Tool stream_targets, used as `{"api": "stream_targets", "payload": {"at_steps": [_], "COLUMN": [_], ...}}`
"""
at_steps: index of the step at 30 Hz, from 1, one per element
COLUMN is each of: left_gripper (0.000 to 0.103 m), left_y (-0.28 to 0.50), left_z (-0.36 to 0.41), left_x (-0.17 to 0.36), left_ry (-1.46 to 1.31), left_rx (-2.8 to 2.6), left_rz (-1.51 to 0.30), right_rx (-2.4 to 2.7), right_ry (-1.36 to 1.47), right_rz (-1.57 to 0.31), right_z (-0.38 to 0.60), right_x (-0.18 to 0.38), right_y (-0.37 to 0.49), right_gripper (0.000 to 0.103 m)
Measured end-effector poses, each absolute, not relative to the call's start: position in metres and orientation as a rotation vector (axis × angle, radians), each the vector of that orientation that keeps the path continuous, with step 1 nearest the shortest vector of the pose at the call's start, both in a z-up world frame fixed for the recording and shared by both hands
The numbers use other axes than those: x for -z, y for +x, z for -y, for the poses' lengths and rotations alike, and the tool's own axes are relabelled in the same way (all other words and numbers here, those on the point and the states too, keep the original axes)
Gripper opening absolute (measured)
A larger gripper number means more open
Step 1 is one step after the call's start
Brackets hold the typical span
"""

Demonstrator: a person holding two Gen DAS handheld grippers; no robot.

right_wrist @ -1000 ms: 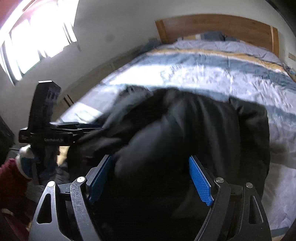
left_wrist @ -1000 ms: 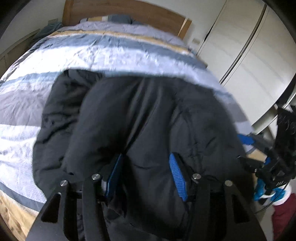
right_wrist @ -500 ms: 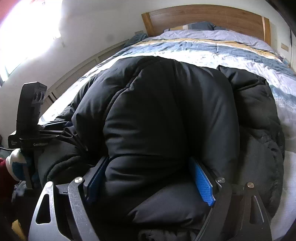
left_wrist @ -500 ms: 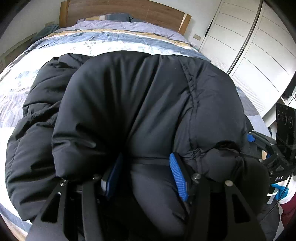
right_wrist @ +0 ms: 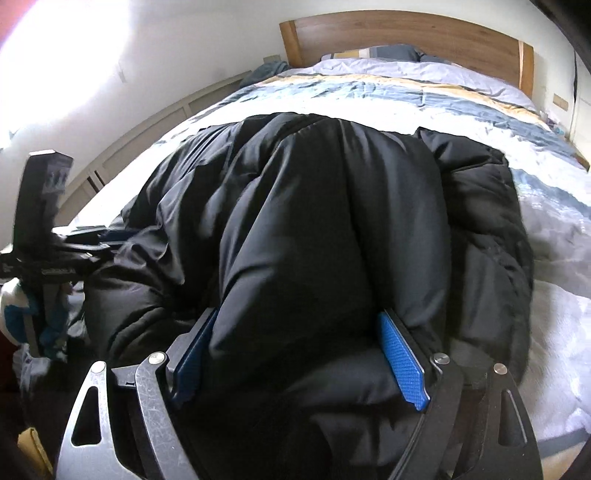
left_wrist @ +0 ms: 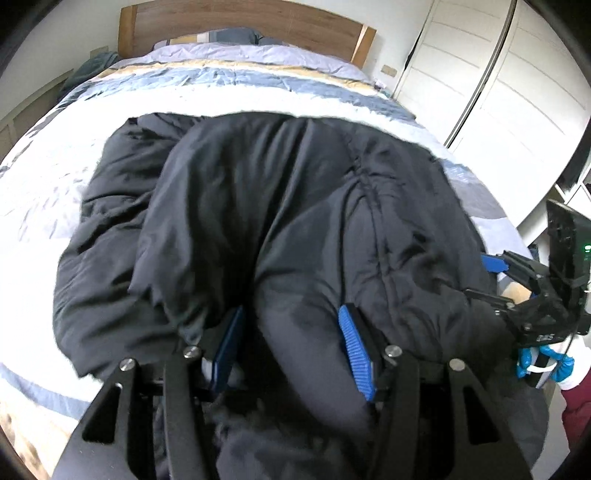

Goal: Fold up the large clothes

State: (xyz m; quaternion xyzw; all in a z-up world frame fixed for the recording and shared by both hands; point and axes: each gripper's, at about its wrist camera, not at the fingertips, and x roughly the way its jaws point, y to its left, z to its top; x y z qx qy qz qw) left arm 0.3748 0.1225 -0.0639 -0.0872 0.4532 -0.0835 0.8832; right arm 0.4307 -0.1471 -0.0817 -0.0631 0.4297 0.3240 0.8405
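Note:
A bulky black puffer jacket (left_wrist: 295, 206) lies bunched on the striped bed, filling the middle of both views. My left gripper (left_wrist: 291, 343) is shut on a thick fold of its near edge, blue pads pressing either side. My right gripper (right_wrist: 299, 354) is shut on another thick padded fold of the jacket (right_wrist: 332, 221), jaws wide around the bulk. The right gripper (left_wrist: 532, 295) shows at the right edge of the left wrist view; the left gripper (right_wrist: 44, 258) shows at the left edge of the right wrist view.
The bed carries a blue, white and tan striped duvet (left_wrist: 229, 85) with pillows by a wooden headboard (left_wrist: 243, 18). White wardrobe doors (left_wrist: 498, 92) stand to the right. A low cabinet (right_wrist: 155, 129) runs along the bed's left side under a bright window.
Both grippers have carried the jacket's near edge forward and down over its body. The jacket has gone from lifted and blurred to a doubled heap on the duvet. Both grips held throughout.

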Motion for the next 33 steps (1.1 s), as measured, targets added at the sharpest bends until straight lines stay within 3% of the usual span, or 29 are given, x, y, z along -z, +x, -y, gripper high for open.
{"api": "stream_targets", "payload": {"at_steps": [7,14,26,33], "left_gripper": [0.051,0.051,0.051,0.051], "left_y": [0.364,0.412,0.454,0.450], "left_z": [-0.112,-0.103,-0.110,-0.116], "left_x": [0.024,0.007,0.084,0.102], "left_ry": [-0.146,-0.128,-0.100,-0.135], "left_rx": [0.208,0.217,0.163,0.161], "left_rz": [-0.868,-0.845,-0.915,-0.912], "right_rx": [-0.689,-0.666,-0.645,-0.642], "right_ry": [-0.200,-0.220,-0.171,-0.149], "right_rz": [-0.866,-0.777,-0.876,-0.883], "right_z": [0.150,0.144,0.141,0.145], "right_x": [0.040,0.012,0.085,0.109], "right_y": [0.411,0.427,0.489,0.489], "right_gripper": [0.085,0.085,0.088,0.088]}}
